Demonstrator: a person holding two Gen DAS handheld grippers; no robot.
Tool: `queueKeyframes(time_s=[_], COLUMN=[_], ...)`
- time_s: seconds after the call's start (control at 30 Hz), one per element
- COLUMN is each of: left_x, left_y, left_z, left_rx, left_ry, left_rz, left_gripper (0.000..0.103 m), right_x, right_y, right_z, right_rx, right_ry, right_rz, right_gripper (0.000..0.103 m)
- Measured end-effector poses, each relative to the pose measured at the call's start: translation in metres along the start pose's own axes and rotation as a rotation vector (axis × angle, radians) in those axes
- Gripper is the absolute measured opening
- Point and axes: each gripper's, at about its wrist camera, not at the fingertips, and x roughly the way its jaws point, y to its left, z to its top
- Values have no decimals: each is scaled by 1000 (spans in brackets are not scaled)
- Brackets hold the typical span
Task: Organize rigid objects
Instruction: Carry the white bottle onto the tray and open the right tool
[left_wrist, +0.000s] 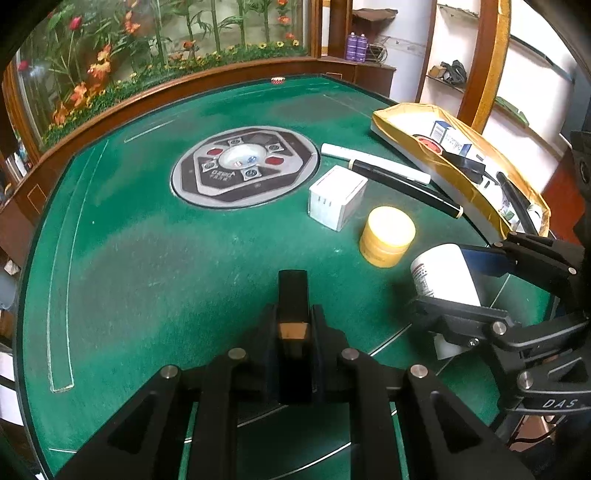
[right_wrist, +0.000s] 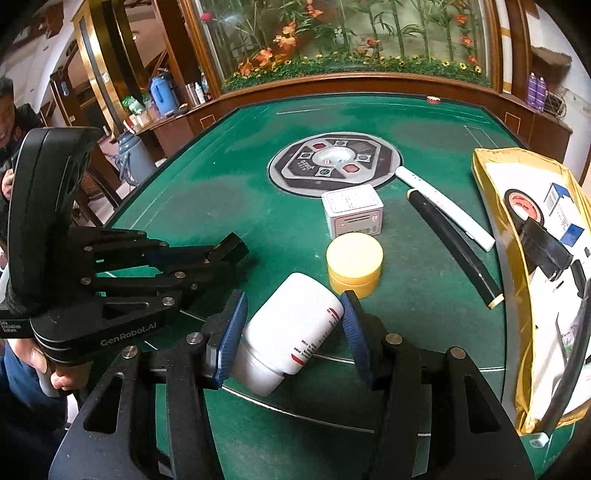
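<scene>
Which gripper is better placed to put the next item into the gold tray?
Right. The right gripper already brackets the white bottle, and the gold tray lies on its side. The left gripper is shut on a black bar, farther from the tray.

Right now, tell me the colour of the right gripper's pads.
Blue, ribbed pads; clearest in the right wrist view.

A green felt mahjong table (right_wrist: 221, 206) with a wooden rim carries a round control panel (right_wrist: 334, 162) at its centre. Just beside the panel stand a white box (right_wrist: 352, 210) and a yellow jar (right_wrist: 354, 264), the jar nearer the front edge. A white tube (right_wrist: 443, 206) and a black tube (right_wrist: 454, 243) lie side by side towards the right edge, beside a gold-lined tray (right_wrist: 517, 280).
</scene>
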Motion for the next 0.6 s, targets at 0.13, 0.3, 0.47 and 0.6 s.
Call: queueKeyframes(time_s=[0.13, 0.3, 0.47, 0.6], left_x=[-3, -6, -9, -11], left_y=[-6, -13, -19, -24], left_z=[2, 3, 6, 9], left_rx=[15, 30, 42, 49], left_ry=[-8, -13, -18, -25], left_rz=[5, 7, 9, 10], left_gripper=[17, 17, 17, 17], right_x=[-5, -12, -19, -26], right_y=[-4, -12, -22, -29], right_z=[-1, -2, -4, -5], right_rx=[13, 35, 62, 79], right_ry=[-11, -23, -41, -59], right_rz=[6, 12, 14, 9], right_gripper=[52, 52, 52, 52])
